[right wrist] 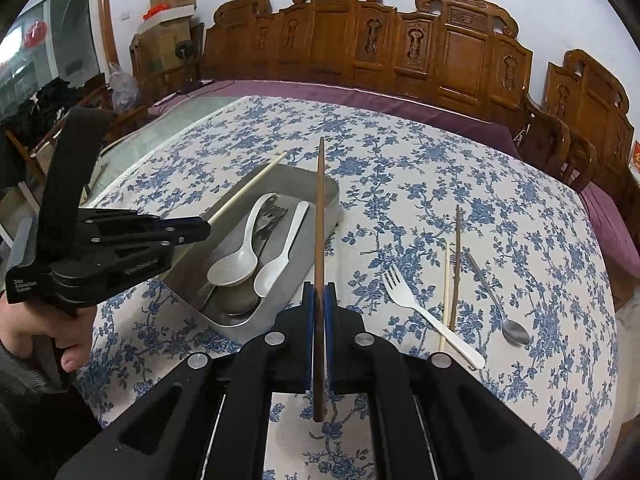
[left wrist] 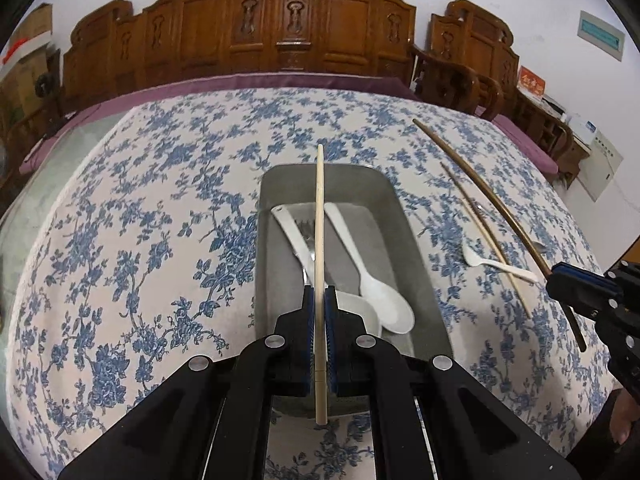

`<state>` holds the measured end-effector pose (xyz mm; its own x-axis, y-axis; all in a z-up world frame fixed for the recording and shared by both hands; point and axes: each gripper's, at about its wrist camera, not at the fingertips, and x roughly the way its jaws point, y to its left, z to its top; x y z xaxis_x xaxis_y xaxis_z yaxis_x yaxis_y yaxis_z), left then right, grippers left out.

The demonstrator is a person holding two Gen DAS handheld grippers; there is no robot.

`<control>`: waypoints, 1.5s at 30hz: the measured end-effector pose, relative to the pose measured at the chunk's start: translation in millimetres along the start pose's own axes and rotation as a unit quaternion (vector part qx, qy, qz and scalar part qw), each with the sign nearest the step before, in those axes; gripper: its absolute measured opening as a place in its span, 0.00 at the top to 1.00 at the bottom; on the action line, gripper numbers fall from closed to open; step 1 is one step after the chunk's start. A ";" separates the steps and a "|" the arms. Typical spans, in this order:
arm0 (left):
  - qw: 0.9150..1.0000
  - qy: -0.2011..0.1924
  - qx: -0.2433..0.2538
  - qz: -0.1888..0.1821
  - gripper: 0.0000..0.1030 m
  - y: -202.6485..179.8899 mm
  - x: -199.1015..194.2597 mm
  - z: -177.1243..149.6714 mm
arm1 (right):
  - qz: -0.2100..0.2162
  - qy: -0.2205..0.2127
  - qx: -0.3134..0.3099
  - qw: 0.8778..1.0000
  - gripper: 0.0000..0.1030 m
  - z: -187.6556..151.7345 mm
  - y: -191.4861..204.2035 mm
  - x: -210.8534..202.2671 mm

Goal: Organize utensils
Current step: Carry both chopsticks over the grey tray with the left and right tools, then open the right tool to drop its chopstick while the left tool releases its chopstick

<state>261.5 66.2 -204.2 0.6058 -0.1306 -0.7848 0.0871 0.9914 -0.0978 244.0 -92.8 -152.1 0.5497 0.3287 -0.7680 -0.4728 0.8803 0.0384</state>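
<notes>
My left gripper (left wrist: 319,292) is shut on a pale wooden chopstick (left wrist: 319,216), held over a grey metal tray (left wrist: 400,216). The tray holds two white spoons (left wrist: 388,304) and a metal fork (left wrist: 306,226). My right gripper (right wrist: 319,290) is shut on a dark brown chopstick (right wrist: 320,220) just right of the tray (right wrist: 298,270), above the cloth. Each wrist view shows the other gripper: the left gripper (right wrist: 204,226) with its pale chopstick (right wrist: 248,188), and the right gripper (left wrist: 554,276) with the dark chopstick (left wrist: 486,194).
Right of the tray on the blue-flowered tablecloth lie a white plastic fork (right wrist: 424,312), a pale chopstick (right wrist: 444,296), a dark chopstick (right wrist: 456,264) and a metal spoon (right wrist: 496,300). Carved wooden chairs (right wrist: 400,48) line the far table edge. A person's hand (right wrist: 40,328) holds the left gripper.
</notes>
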 end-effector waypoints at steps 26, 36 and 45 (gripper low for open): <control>1.000 -0.021 0.005 0.009 0.90 24.2 -14.8 18.5 | 0.028 0.024 0.004 0.999 0.94 21.2 43.1 48.1; 1.000 -0.026 -0.006 0.015 0.85 37.9 -17.8 22.1 | 0.042 0.030 0.014 0.999 0.94 31.3 57.6 72.0; 0.999 -0.026 -0.013 0.018 0.85 44.7 -16.3 22.6 | 0.036 0.050 0.022 0.998 0.94 25.5 59.8 99.0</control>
<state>273.4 112.4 -181.9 0.6480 -0.0945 -0.7558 0.0446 0.9953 -0.0862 287.7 1.1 -209.5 0.4428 0.3571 -0.8224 -0.4769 0.8706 0.1212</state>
